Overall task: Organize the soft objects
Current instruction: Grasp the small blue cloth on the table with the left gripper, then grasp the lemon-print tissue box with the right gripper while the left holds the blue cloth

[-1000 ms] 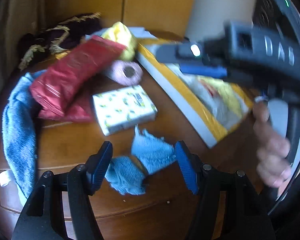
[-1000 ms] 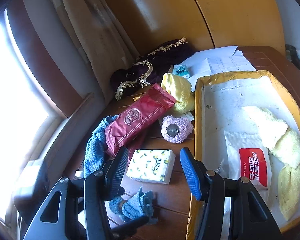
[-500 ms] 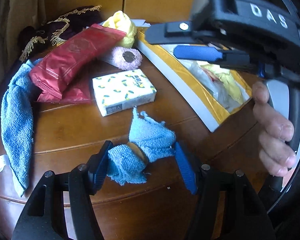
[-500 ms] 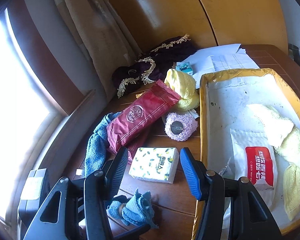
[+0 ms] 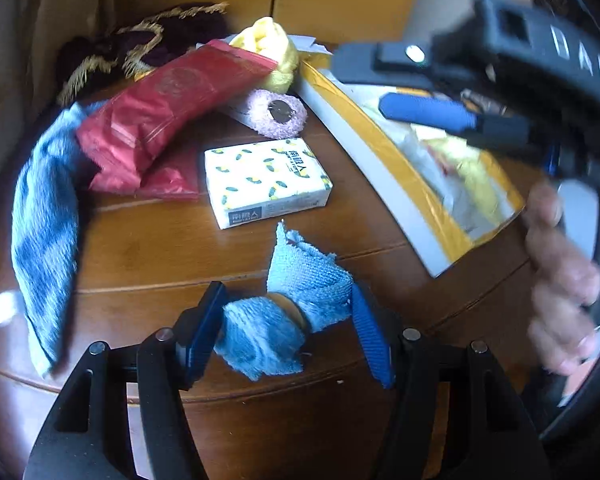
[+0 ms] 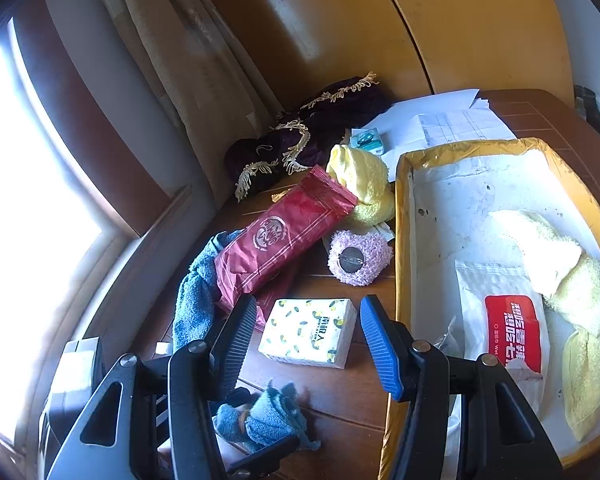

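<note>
The left claw (image 5: 286, 328) straddles a small blue rag (image 5: 288, 312) bundled on the wooden surface (image 5: 160, 248), its jaws set narrow around the cloth: the one finger presses the rag's fuzzy end, the other sits just beside the woven end, and I cannot tell if it has bitten. The rag lies directly between the fingers, so the step in hand looks like the pick-up of this piece. The right claw (image 6: 306, 344) hangs wide and empty above the surface, with a tissue pack (image 6: 310, 332) ahead between its jaws but well below them. Off to that claw's right stands the yellow-rimmed tray (image 6: 404, 168), already holding yellow towels (image 6: 568, 276) and a wipes packet (image 6: 504, 320). Further ahead lie a red pouch (image 6: 284, 240), a pink fluffy roll (image 6: 358, 258) and a long blue towel (image 5: 44, 224). Next, I judge, the left claw must pinch firmly, lift, and carry the rag across to the tray; a loose corner may drag.
</note>
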The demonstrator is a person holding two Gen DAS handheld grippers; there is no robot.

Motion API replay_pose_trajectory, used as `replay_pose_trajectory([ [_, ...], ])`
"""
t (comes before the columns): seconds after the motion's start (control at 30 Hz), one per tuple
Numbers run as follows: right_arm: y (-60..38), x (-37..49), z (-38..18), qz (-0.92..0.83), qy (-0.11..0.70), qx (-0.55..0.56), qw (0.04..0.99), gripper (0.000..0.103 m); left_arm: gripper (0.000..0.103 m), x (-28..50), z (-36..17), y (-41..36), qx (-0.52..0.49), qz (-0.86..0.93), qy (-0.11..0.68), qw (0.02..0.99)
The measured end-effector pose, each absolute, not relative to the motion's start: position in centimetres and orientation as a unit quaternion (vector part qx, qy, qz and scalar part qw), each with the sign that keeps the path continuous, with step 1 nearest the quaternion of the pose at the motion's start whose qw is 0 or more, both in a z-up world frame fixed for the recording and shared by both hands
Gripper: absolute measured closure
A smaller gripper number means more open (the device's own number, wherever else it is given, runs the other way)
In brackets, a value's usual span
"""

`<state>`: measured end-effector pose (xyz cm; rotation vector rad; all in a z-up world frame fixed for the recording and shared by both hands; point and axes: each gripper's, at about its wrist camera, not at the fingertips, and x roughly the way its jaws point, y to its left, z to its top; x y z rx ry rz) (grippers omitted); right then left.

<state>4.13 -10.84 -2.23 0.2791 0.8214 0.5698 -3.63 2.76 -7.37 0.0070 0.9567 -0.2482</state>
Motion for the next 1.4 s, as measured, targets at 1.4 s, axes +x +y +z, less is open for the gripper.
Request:
replay_pose_trajectory([
  [1.4,-1.5,6.6,-7.1,0.187,0.475,-0.062,0.858,0.025,0.078,-4.5,-5.2,12.5,-0.207,-0.036,0.378,0.902],
])
